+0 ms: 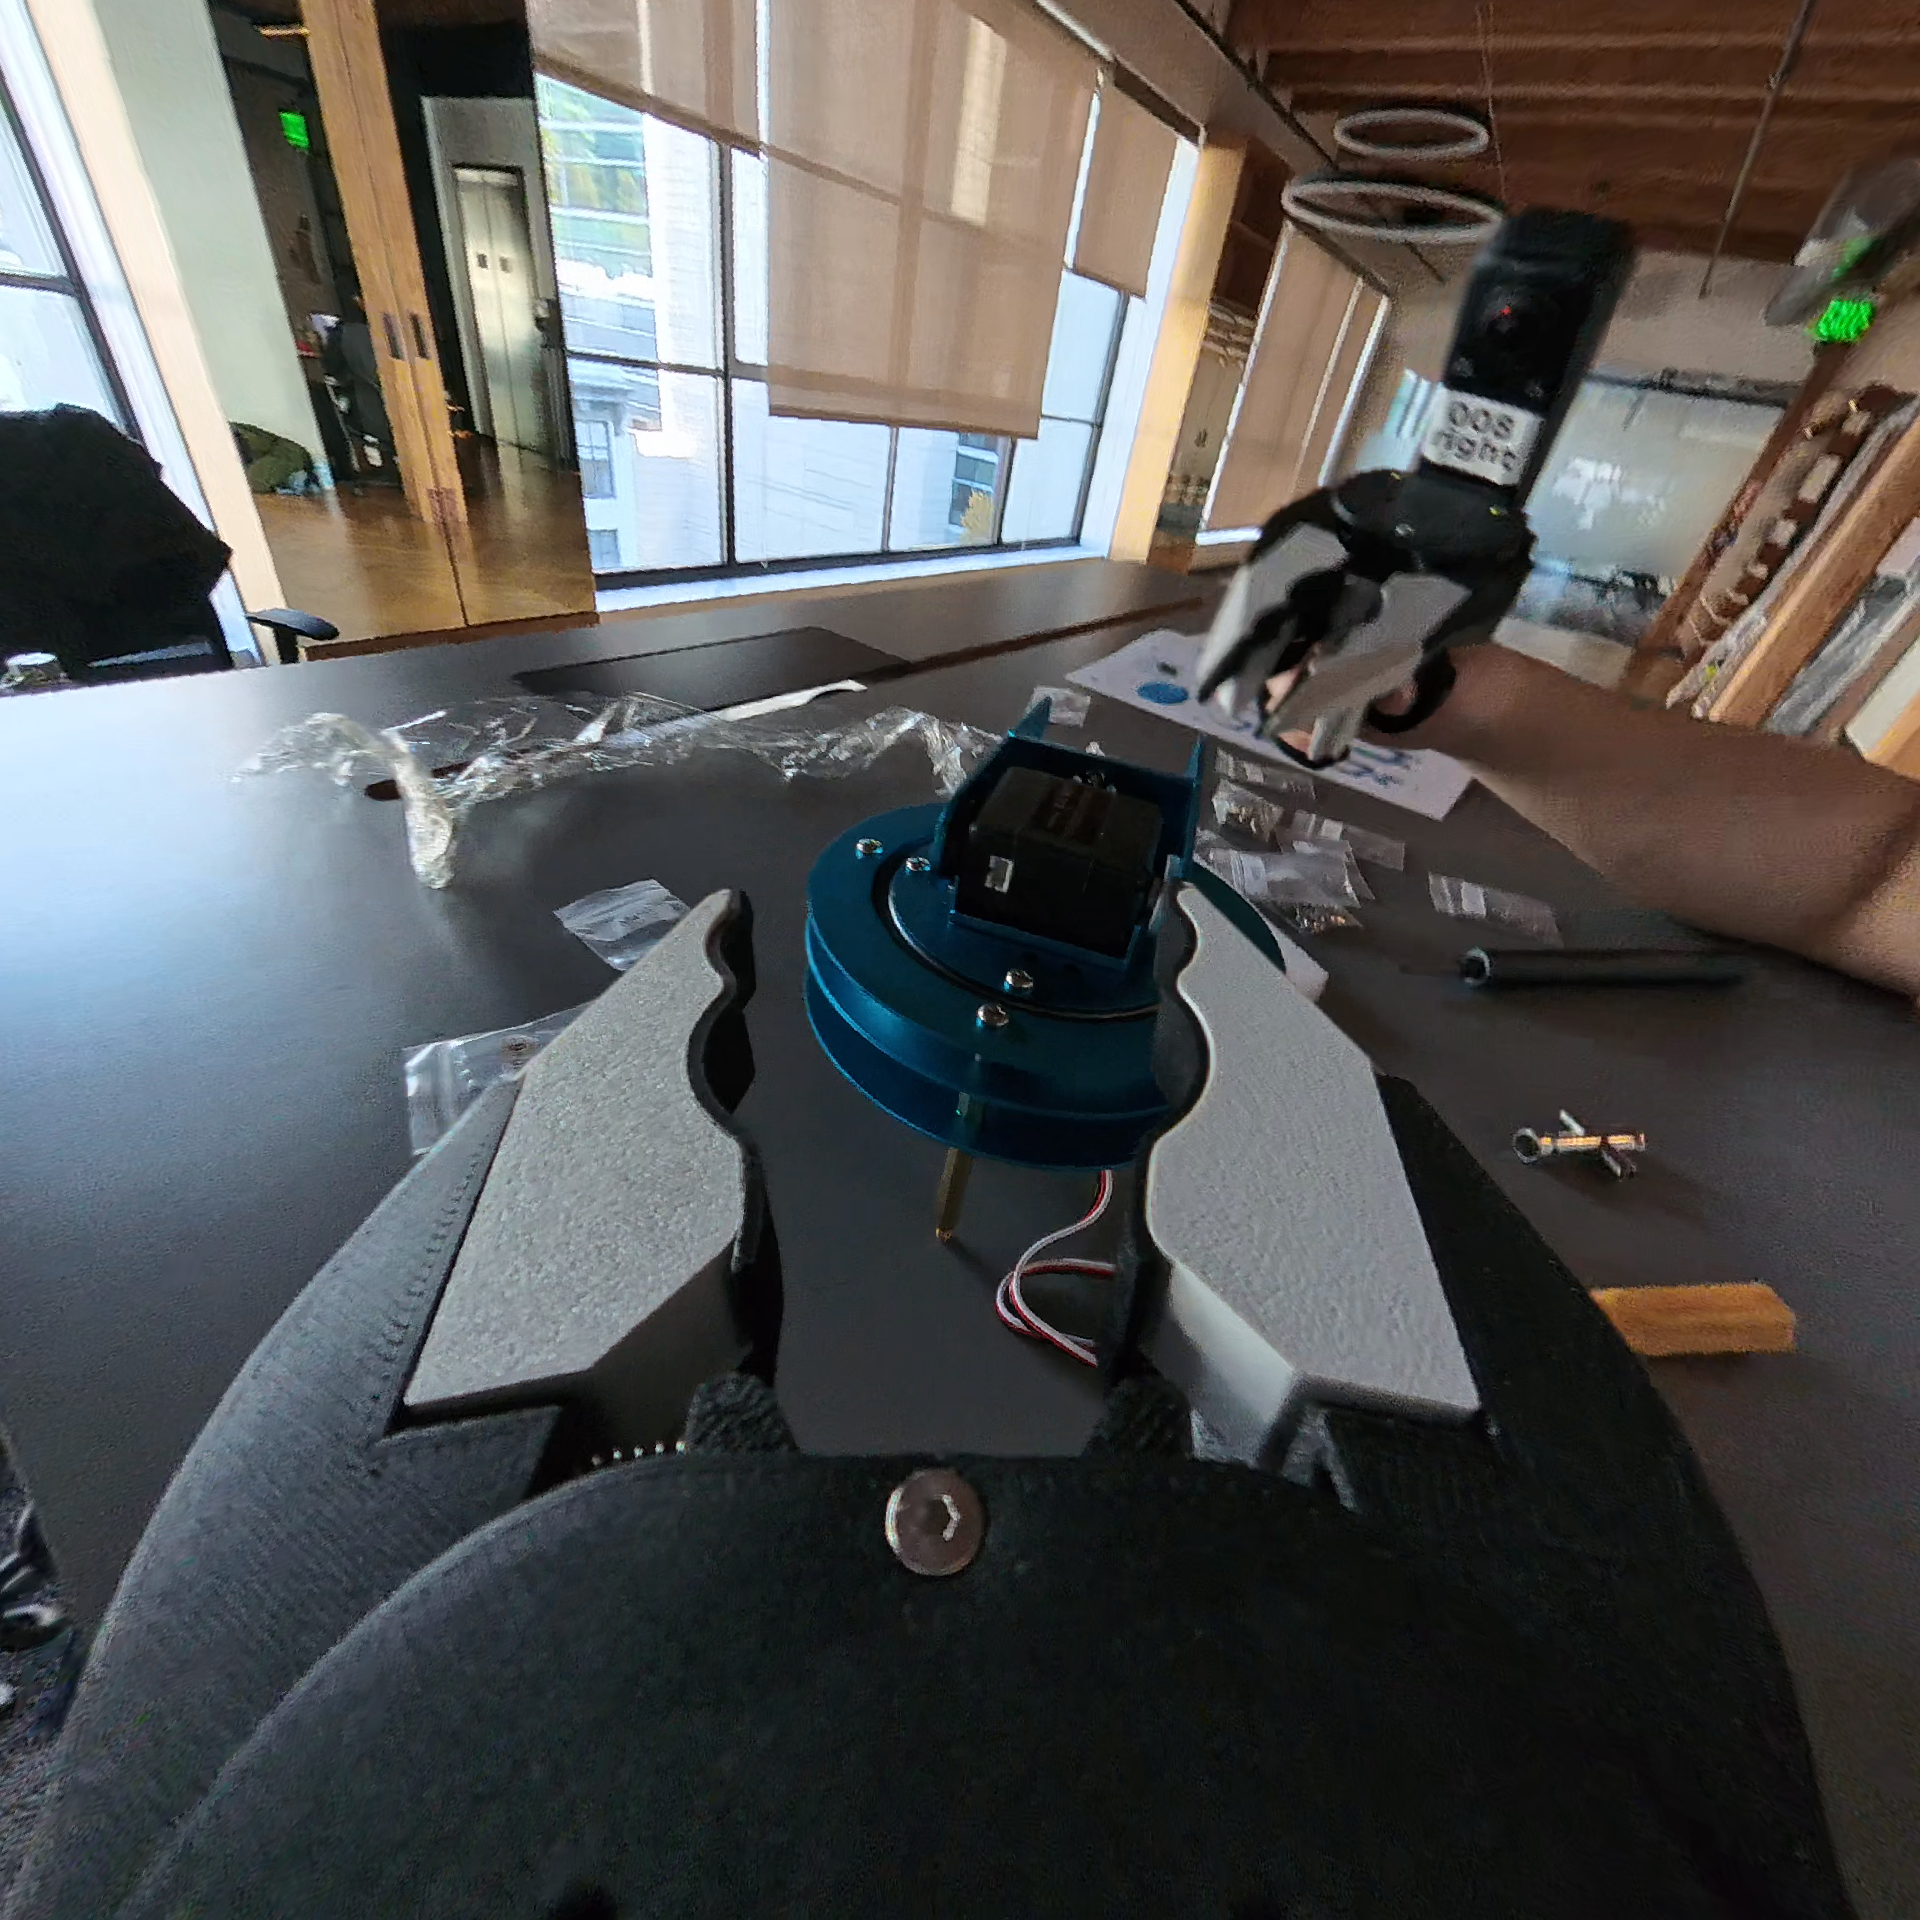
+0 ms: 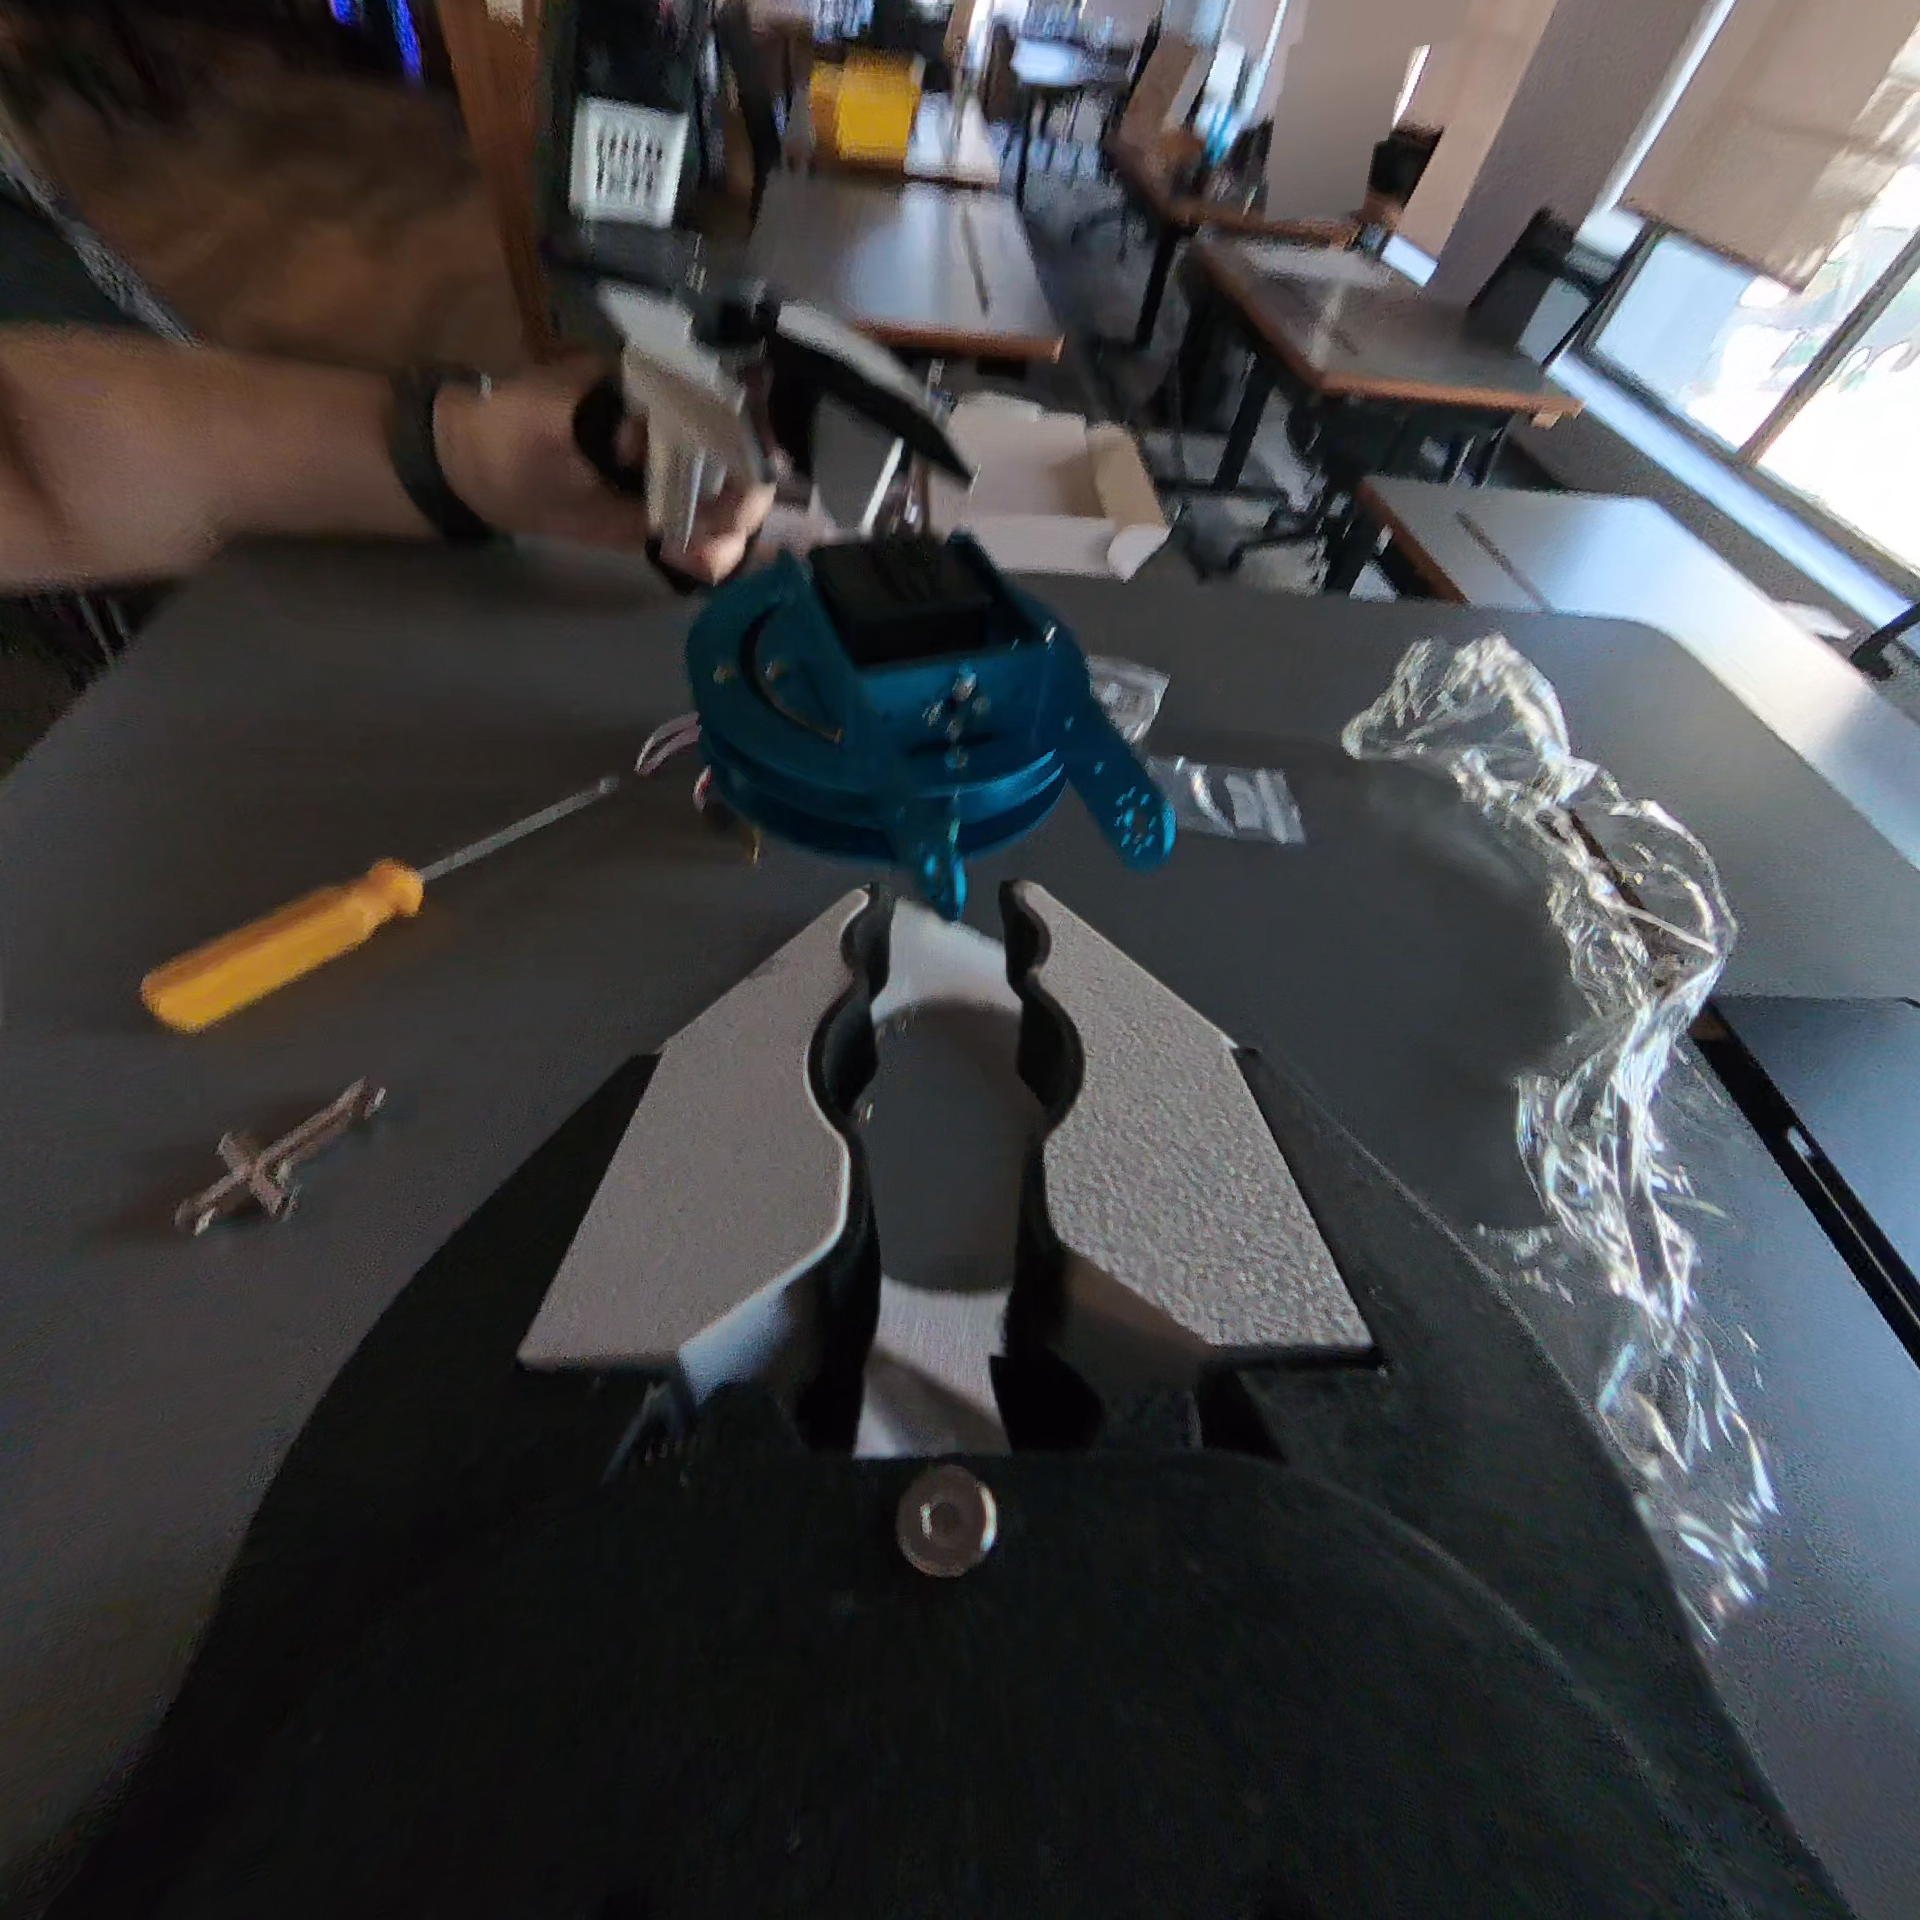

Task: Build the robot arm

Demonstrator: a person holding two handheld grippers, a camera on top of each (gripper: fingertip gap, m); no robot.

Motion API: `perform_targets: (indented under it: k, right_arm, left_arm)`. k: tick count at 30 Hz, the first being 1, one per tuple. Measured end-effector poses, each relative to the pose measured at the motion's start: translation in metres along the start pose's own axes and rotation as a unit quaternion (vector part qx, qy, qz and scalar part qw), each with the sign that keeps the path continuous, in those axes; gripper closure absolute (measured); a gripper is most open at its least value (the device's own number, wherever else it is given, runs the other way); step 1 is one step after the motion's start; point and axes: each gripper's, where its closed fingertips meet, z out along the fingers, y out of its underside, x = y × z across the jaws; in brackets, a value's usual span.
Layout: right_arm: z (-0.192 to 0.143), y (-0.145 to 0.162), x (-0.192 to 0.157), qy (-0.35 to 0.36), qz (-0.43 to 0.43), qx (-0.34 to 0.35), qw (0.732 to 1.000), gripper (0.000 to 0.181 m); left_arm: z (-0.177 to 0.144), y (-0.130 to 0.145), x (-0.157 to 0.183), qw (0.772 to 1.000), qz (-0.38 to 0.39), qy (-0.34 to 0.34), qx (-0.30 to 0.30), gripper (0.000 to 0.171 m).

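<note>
A blue round base (image 1: 935, 1049) carrying a black servo (image 1: 1049, 852) in a blue bracket stands on the dark table (image 1: 260, 1039), with a red-and-white wire (image 1: 1049, 1288) under it. My left gripper (image 1: 961, 914) is open, with a finger on either side of the base; the right finger looks to be against it and the left one stands apart. The base also shows in the right wrist view (image 2: 883, 748), with the left gripper (image 2: 810, 499) behind it. My right gripper (image 2: 945, 899) hovers nearly closed. Something white (image 2: 935, 961) shows in its narrow gap; I cannot tell whether it is gripped. It also appears in the left wrist view (image 1: 1268, 717).
A yellow-handled screwdriver (image 2: 281, 945) and a small cross wrench (image 2: 275, 1153) lie on the table. Crumpled clear wrap (image 2: 1600, 935), small bags of screws (image 1: 1288, 852), a black rod (image 1: 1600, 968) and a white sheet (image 1: 1382, 774) lie around the base. A white open box (image 2: 1049, 499) sits beyond. The small cross wrench (image 2: 275, 1153) lies around 15 cm away from my right fingertips. Seen from the left wrist view (image 1: 1584, 1142) as well.
</note>
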Motion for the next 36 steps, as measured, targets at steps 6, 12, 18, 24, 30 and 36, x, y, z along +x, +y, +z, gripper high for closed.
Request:
perform_targets:
  k: [6, 12, 18, 24, 30, 36]
  right_arm:
    - [0.001, 0.061, -0.016, -0.079, -0.04, -0.16, 0.983, 0.165]
    - [0.004, 0.071, -0.021, -0.146, -0.013, -0.153, 0.977, 0.166]
    - [0.007, 0.073, -0.051, -0.213, 0.044, -0.138, 0.966, 0.147]
    - [0.012, 0.084, -0.061, -0.217, 0.002, -0.161, 0.963, 0.153]
    - [0.012, 0.085, -0.07, -0.229, 0.003, -0.164, 0.96, 0.153]
    - [0.006, 0.086, -0.071, -0.23, 0.028, -0.177, 0.957, 0.153]
  left_arm:
    - [-0.007, 0.005, 0.003, 1.0, -0.006, -0.01, -0.013, 0.097]
    - [0.0, 0.019, 0.017, 0.997, 0.04, -0.011, -0.057, 0.096]
    - [0.001, 0.018, 0.015, 0.998, 0.026, -0.004, -0.054, 0.097]
    - [0.0, 0.019, 0.007, 0.998, 0.023, -0.01, -0.055, 0.097]
    - [-0.003, 0.017, 0.002, 0.998, 0.022, -0.014, -0.059, 0.094]
    - [0.013, 0.027, 0.013, 0.995, 0.046, -0.003, -0.086, 0.054]
